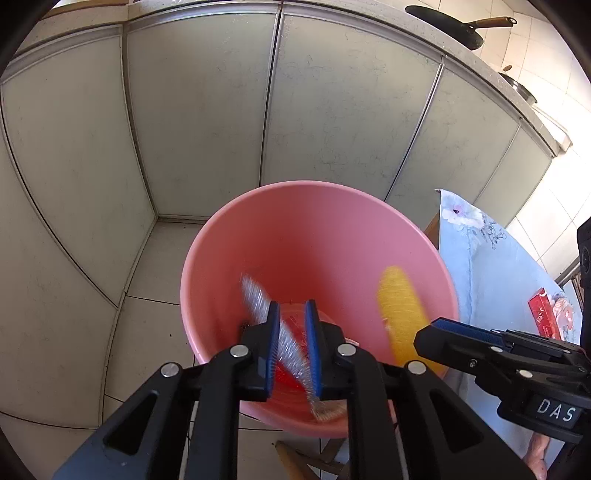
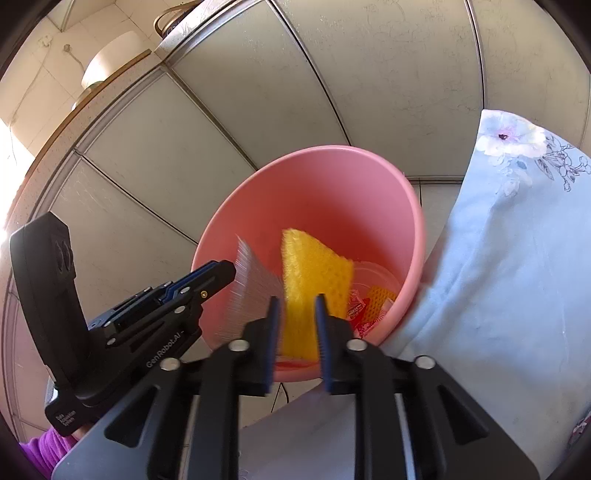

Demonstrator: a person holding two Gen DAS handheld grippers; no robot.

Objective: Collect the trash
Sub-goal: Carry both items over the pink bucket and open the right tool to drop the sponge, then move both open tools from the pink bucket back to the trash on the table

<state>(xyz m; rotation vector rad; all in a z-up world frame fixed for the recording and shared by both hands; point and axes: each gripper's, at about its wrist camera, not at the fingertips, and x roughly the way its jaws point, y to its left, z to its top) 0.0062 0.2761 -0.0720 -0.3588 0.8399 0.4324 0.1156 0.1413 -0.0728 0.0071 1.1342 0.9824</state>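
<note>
A pink bucket (image 1: 314, 236) stands on the floor below both grippers; it also shows in the right wrist view (image 2: 325, 184). My left gripper (image 1: 291, 350) is over it with its jaws apart; a silvery foil wrapper (image 1: 258, 295), motion-blurred, lies loose between them. In the right wrist view the wrapper (image 2: 251, 284) hangs beside the left gripper (image 2: 218, 273). My right gripper (image 2: 297, 332) is open; a yellow sponge (image 2: 314, 273) sits blurred between the jaws over the bucket. The sponge (image 1: 400, 314) shows beside the right gripper (image 1: 439, 332). Red and orange trash (image 2: 373, 299) lies in the bucket.
A table with a pale blue floral cloth (image 2: 509, 258) stands right of the bucket; a red packet (image 1: 546, 314) lies on it. Grey cabinet doors (image 1: 199, 110) stand behind. A dark pan (image 1: 454, 26) sits on the counter. The floor is tiled (image 1: 147, 314).
</note>
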